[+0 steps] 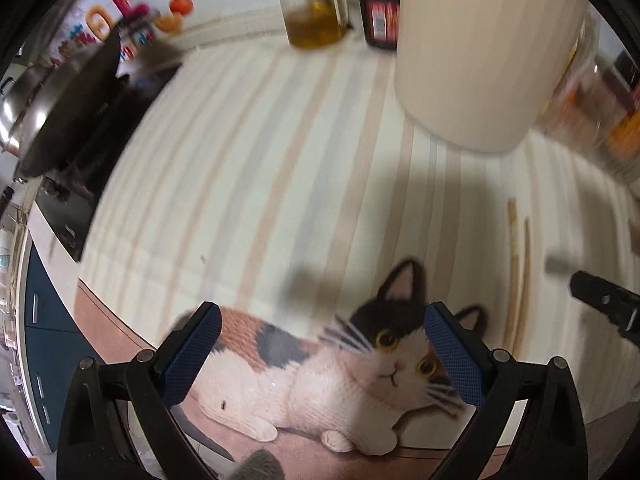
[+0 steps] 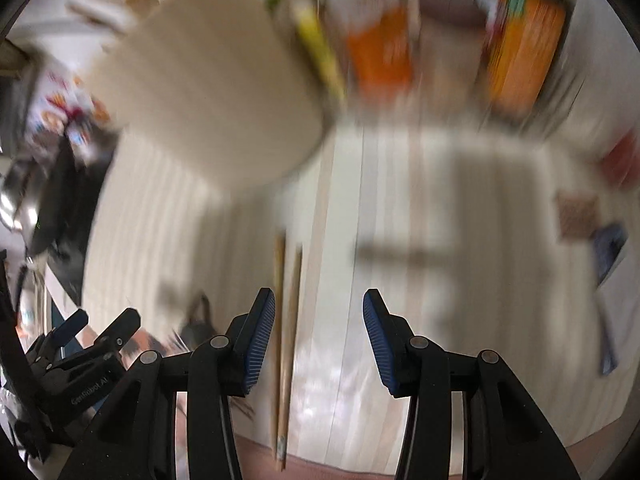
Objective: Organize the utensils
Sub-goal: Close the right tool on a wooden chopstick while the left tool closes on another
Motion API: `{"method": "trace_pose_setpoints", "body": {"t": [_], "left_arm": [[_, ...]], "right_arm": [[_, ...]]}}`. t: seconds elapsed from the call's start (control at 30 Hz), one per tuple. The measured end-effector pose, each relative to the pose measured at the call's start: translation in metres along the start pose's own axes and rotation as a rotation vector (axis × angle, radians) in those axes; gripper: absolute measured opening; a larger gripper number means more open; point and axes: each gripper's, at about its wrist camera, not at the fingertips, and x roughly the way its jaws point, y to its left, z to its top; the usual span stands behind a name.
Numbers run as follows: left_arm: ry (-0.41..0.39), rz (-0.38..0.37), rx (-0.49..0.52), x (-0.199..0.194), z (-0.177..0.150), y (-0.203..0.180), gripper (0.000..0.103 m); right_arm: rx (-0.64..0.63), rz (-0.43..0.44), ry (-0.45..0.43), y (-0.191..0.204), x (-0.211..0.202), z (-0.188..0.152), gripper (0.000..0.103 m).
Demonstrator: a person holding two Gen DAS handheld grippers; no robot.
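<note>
Right wrist view puts the thing that matters closest to us: the chopsticks (image 2: 285,344), a pair lying side by side on the striped mat (image 2: 400,320), run up from the bottom edge of the frame toward its middle, just inside the left finger of our right gripper (image 2: 319,338). Its jaws stand apart with nothing between the pads, so nothing is held. We judge the coming move turns on this: the sticks' long axis lies along the gripper's forward direction, and they sit off to the left of the gap's middle — a small shift left should centre them before closing across their width.

From the left wrist view, our left gripper (image 1: 322,354) is also spread wide and empty, hanging over the cat picture (image 1: 320,376) at the bottom centre; the same chopsticks (image 1: 518,276) show well off at the right, so the right hand is the nearer one.

Farther up, the cream container (image 1: 480,52) stands on the mat at upper right in the left view and upper left in the right view — likely where the sticks belong. Behind it, blurred, are the oil bottle (image 1: 316,8) and dark bottle (image 1: 380,12).
</note>
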Motion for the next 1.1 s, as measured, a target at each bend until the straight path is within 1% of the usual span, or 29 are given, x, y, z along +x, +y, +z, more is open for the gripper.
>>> {"method": "trace_pose_setpoints", "body": {"t": [0.07,0.17,0.3,0.33,0.5,0.57,0.6,0.63,0.67,0.73,0.8,0.87,0.97,1.1], "left_arm": [[0.019,0.001,-0.007,0.009,-0.005,0.001,0.103],[0.056,-0.005,-0.026,0.025,-0.009,0.005,0.103],[0.074,-0.006,-0.042,0.038,-0.015,0.009,0.103],[0.076,-0.006,-0.046,0.039,-0.015,0.01,0.103],[0.089,-0.01,-0.048,0.048,-0.015,0.013,0.103],[0.09,-0.012,-0.044,0.048,-0.016,0.011,0.103],[0.09,-0.009,-0.04,0.049,-0.016,0.01,0.103],[0.09,-0.007,-0.038,0.048,-0.017,0.008,0.103],[0.09,-0.01,-0.037,0.047,-0.017,0.006,0.103],[0.085,-0.005,-0.031,0.045,-0.018,0.0,0.103],[0.078,-0.006,-0.02,0.04,-0.017,-0.005,0.103],[0.067,-0.014,-0.009,0.034,-0.016,-0.012,0.103],[0.055,-0.046,0.022,0.025,-0.018,-0.03,0.103],[0.048,-0.103,0.062,0.017,-0.015,-0.065,0.103]], "right_arm": [[-0.006,0.001,0.051,0.003,0.022,-0.008,0.048],[-0.02,-0.003,0.084,0.01,0.039,-0.013,0.048],[-0.047,-0.021,0.11,0.02,0.051,-0.016,0.048],[-0.06,-0.033,0.096,0.023,0.051,-0.018,0.048],[-0.102,-0.077,0.093,0.036,0.056,-0.015,0.046],[-0.135,-0.118,0.085,0.044,0.056,-0.017,0.043],[-0.15,-0.137,0.079,0.047,0.056,-0.018,0.038],[-0.161,-0.153,0.071,0.048,0.056,-0.019,0.031],[-0.166,-0.167,0.064,0.048,0.056,-0.02,0.027],[-0.19,-0.195,0.059,0.047,0.055,-0.02,0.01],[-0.199,-0.189,0.061,0.043,0.053,-0.022,0.008],[-0.21,-0.221,0.068,0.036,0.051,-0.023,0.007],[-0.205,-0.254,0.075,0.011,0.042,-0.025,0.007],[-0.149,-0.27,0.095,-0.024,0.031,-0.027,0.007]]}}
